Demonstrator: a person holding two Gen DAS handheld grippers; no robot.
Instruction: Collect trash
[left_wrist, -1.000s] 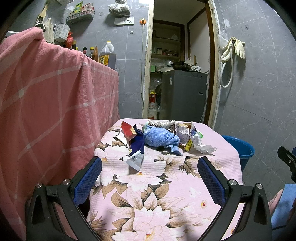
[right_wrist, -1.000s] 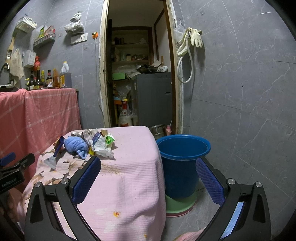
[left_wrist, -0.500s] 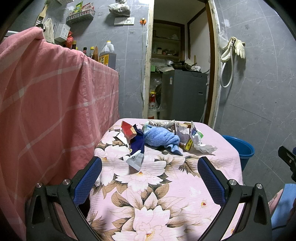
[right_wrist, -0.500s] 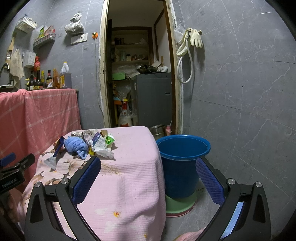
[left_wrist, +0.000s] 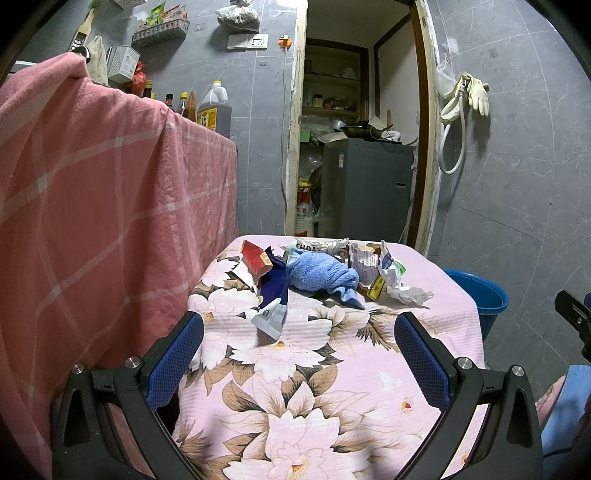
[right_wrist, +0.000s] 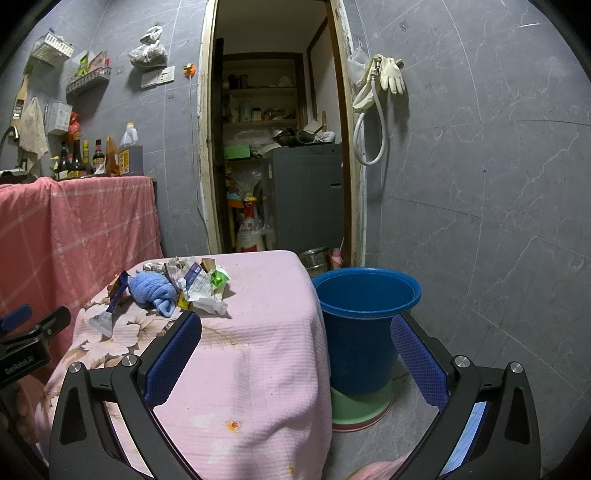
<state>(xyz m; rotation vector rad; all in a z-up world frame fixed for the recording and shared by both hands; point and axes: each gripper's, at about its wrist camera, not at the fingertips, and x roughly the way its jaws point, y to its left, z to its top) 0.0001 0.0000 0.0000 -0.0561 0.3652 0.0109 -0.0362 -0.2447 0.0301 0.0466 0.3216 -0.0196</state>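
Observation:
A heap of trash lies at the far end of the small table with a pink floral cloth (left_wrist: 314, 369): a red carton (left_wrist: 255, 256), a dark blue wrapper (left_wrist: 274, 295), crumpled white paper (left_wrist: 404, 291) and torn packets (left_wrist: 364, 264), around a blue towel (left_wrist: 321, 275). The same pile (right_wrist: 201, 282) shows in the right wrist view. A blue bucket (right_wrist: 364, 328) stands on the floor right of the table. My left gripper (left_wrist: 298, 363) is open over the near part of the table, well short of the pile. My right gripper (right_wrist: 295, 356) is open and holds nothing, between the table edge and the bucket.
A counter draped in pink checked cloth (left_wrist: 92, 206) rises at the left, with bottles (right_wrist: 79, 157) on top. Behind the table an open doorway (left_wrist: 360, 147) shows a grey cabinet (left_wrist: 365, 194). Rubber gloves and a hose (right_wrist: 376, 96) hang on the grey tiled wall.

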